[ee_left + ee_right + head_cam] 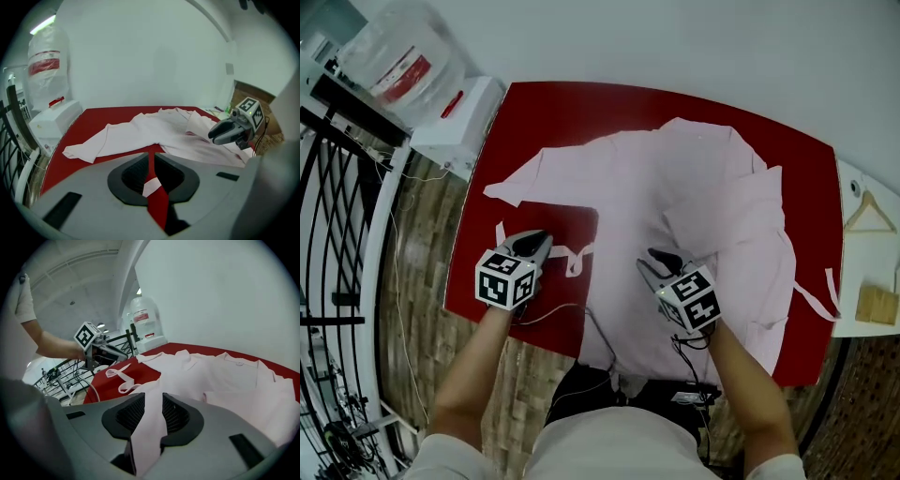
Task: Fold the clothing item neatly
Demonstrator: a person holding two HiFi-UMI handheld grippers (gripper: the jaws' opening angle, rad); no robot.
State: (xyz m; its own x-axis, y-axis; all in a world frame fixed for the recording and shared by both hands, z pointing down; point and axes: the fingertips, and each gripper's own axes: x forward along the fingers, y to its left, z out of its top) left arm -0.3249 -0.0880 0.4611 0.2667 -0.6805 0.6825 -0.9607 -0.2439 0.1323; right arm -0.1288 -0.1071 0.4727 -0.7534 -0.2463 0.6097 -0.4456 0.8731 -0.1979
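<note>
The pink garment [694,178] sprawls over the red table [534,112] from centre out to 2 o'clock, one sleeve [534,178] reaching toward 10 o'clock. It looks like thin, limp, light cloth that will sag and crease wherever it's unsupported, so hems, sleeve ends and shoulder seams are the places to pinch. Off the table's corner at 11 o'clock a big water jug [398,56] in plastic wrap sits on its dispenser [455,127]; how full it is, I can't tell. The right gripper [654,262], jaws partway apart, is clamped on a fold of the near hem, while the left gripper [534,246] at 8 o'clock is closed to a slit with nothing clearly caught, the loose tie [574,261] just beside it.
</note>
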